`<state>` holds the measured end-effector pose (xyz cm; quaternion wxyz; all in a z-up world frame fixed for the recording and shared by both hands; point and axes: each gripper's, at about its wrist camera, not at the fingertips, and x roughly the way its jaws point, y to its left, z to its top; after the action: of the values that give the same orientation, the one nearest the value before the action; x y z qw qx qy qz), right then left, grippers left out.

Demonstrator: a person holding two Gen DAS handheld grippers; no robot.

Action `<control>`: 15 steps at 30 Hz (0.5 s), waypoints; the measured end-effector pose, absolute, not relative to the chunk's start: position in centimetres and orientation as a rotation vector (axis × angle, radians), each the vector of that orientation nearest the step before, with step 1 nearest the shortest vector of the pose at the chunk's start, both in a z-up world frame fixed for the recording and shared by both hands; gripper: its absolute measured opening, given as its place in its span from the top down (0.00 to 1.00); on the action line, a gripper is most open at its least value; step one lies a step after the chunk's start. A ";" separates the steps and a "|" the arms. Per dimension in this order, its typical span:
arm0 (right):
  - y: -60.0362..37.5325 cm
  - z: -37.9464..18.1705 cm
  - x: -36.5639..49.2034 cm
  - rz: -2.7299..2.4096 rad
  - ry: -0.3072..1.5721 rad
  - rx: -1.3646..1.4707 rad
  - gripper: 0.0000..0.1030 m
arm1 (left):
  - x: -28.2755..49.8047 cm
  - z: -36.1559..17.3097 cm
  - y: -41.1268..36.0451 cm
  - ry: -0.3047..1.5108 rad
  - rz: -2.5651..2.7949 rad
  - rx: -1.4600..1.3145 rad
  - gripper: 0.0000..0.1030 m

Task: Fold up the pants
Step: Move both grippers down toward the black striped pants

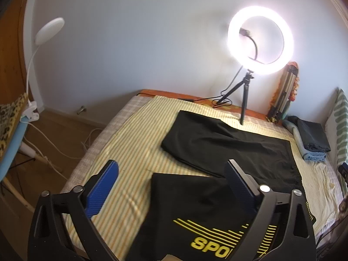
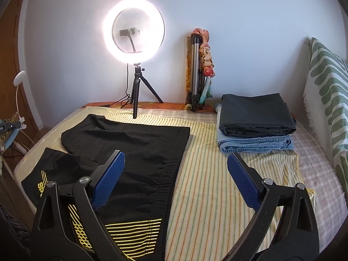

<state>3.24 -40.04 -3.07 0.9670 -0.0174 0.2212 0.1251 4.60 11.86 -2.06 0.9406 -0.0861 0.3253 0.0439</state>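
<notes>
Nearest the lens in the left wrist view, the left gripper (image 1: 171,171) stands with its jaws spread wide, gripping nothing; its blue-padded finger (image 1: 102,193) hangs over bare striped cloth and the other finger over the black pants (image 1: 217,152). Whether that finger touches the fabric cannot be told. The right gripper (image 2: 176,163) is likewise wide apart and empty, its left pad (image 2: 108,180) above the pants near the waistband and its right pad above the striped sheet (image 2: 206,184).

The pants lie spread flat on the sheet in the middle of the bed. One leg stretches away toward the ring light (image 2: 134,30); the other bends back toward the camera, showing yellow stripes and the letters "SPO" (image 1: 208,245) near its hem. The elastic waistband (image 2: 176,158) runs along the edge of the pants farthest from the leg hems.

Beyond the far leg of the pants, the ring light glows on a small black tripod (image 2: 137,93) standing on the sheet by the wall. Beside the waistband side of the pants, well apart from them, sits a stack of folded clothes (image 2: 256,124), dark on top and denim beneath. Behind that stack a folded tripod (image 2: 195,71) leans against the wall, with a green-patterned cushion (image 2: 326,91) farther out. On the side of the pants away from the stack, off the bed, a white clip lamp (image 1: 47,32) is clamped to a chair.
</notes>
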 end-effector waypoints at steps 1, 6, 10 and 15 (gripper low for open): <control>-40.0 -3.1 3.2 0.259 0.444 -0.036 0.07 | 4.8 -2.1 12.2 0.670 0.095 -0.181 0.09; -38.9 -3.5 2.6 0.311 0.432 -0.090 0.08 | 5.1 -2.5 14.0 0.709 0.105 -0.195 0.14; -37.4 -5.2 2.0 0.371 0.497 -0.192 0.10 | 4.8 -3.8 15.2 0.777 0.094 -0.215 0.15; -36.1 -7.7 1.1 0.498 0.623 -0.247 0.17 | 3.9 -5.5 16.1 0.857 0.081 -0.229 0.23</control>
<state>1.08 -36.10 -7.74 0.9142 -0.1199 0.3025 0.2418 3.86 16.06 -5.51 0.9024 -0.1105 0.4146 0.0393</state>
